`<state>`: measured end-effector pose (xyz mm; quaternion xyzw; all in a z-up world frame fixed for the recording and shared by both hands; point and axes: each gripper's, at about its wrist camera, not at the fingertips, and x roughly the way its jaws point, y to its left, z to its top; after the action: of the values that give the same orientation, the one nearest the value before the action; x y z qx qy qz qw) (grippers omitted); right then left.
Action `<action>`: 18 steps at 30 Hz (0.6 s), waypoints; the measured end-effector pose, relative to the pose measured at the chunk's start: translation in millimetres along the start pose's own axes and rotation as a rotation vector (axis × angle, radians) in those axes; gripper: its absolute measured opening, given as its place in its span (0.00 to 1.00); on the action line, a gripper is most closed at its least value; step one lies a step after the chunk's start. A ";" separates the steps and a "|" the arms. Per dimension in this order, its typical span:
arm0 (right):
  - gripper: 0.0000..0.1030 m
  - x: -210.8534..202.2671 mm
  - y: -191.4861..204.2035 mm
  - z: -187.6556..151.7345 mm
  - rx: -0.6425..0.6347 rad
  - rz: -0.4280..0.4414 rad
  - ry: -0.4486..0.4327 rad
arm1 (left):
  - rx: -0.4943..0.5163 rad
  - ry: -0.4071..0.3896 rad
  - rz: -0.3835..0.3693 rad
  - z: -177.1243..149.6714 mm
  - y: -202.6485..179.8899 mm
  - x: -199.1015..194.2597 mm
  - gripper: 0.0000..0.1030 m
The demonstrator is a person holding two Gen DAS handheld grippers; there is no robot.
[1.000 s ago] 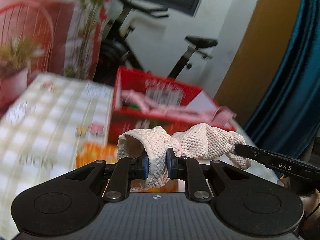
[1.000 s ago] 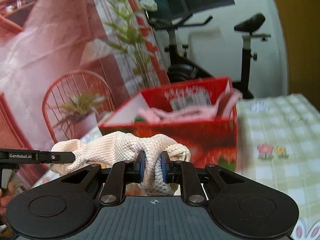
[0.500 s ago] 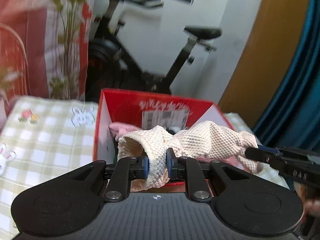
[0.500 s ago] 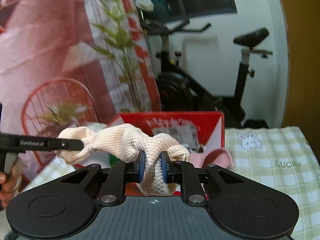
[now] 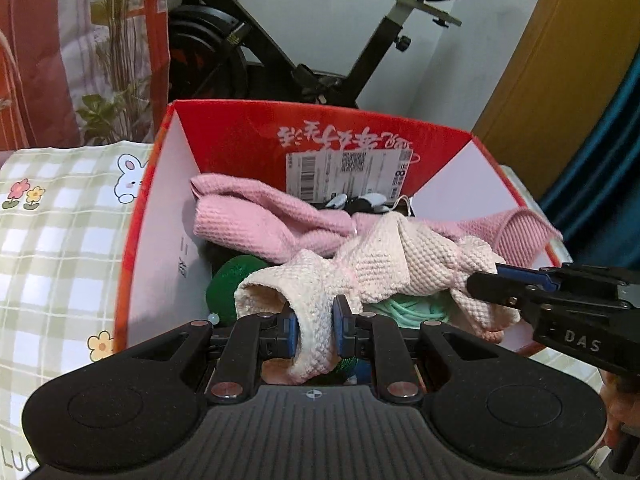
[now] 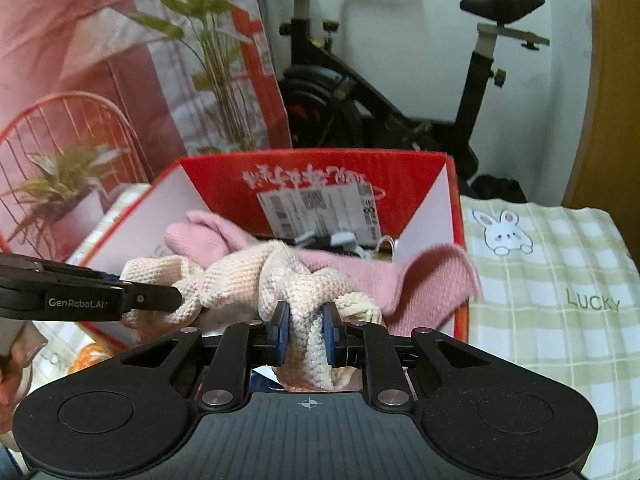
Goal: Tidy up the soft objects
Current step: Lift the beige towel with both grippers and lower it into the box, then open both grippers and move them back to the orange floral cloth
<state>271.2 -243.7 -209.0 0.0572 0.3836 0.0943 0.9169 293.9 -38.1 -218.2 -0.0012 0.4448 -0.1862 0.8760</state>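
Note:
A cream knitted cloth (image 5: 384, 268) (image 6: 240, 276) is stretched between both grippers above the open red box (image 5: 152, 184) (image 6: 452, 184). My left gripper (image 5: 314, 330) is shut on one bunched end of it. My right gripper (image 6: 306, 332) is shut on the other end, and each gripper shows at the side of the other's view. Inside the box lie a pink knitted cloth (image 5: 256, 220) (image 6: 352, 276), a dark green soft ball (image 5: 228, 284) and a pale green item (image 5: 408, 306). The pink cloth drapes over the box's rim on one side.
The box stands on a table with a green checked cloth (image 5: 52, 240) (image 6: 560, 280) printed with rabbits and flowers. Behind it are an exercise bike (image 5: 304, 40) (image 6: 400, 92), a potted plant (image 6: 60, 184), a red wire chair (image 6: 80, 120) and a wooden door (image 5: 560, 60).
Both grippers have carried the cream cloth from in front of the box to above its opening and tipped downward. The box now fills the middle of both views.

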 end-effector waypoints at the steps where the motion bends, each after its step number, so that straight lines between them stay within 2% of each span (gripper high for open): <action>1: 0.16 3.7 0.0 -0.4 0.005 -0.008 0.006 | -0.001 0.002 0.003 0.4 -0.1 2.2 0.18; 7: 0.17 11.8 -3.8 -2.0 0.045 -0.046 -0.001 | 0.005 -0.011 0.005 2.2 -3.4 6.3 0.21; 9: 0.20 9.4 -1.4 -3.7 0.034 -0.053 -0.009 | 0.022 -0.022 0.014 2.5 -3.7 3.0 0.36; 12: 0.31 3.0 5.6 -4.8 -0.024 -0.081 -0.030 | 0.034 -0.052 0.004 3.9 -4.2 -6.7 0.60; 14: 0.34 -5.2 8.9 -5.9 -0.031 -0.071 -0.054 | 0.047 -0.079 0.005 5.1 -4.8 -18.0 0.64; 16: 0.44 -13.8 11.6 -5.6 -0.032 -0.055 -0.072 | 0.056 -0.096 0.005 7.1 -5.5 -27.6 0.68; 18: 0.49 -24.3 16.3 -6.2 -0.047 -0.046 -0.097 | 0.074 -0.127 0.007 7.3 -6.7 -41.3 0.73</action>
<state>247.9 -232.9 -193.6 0.0316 0.3376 0.0794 0.9374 275.3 -32.1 -180.4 0.0210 0.3814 -0.1988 0.9025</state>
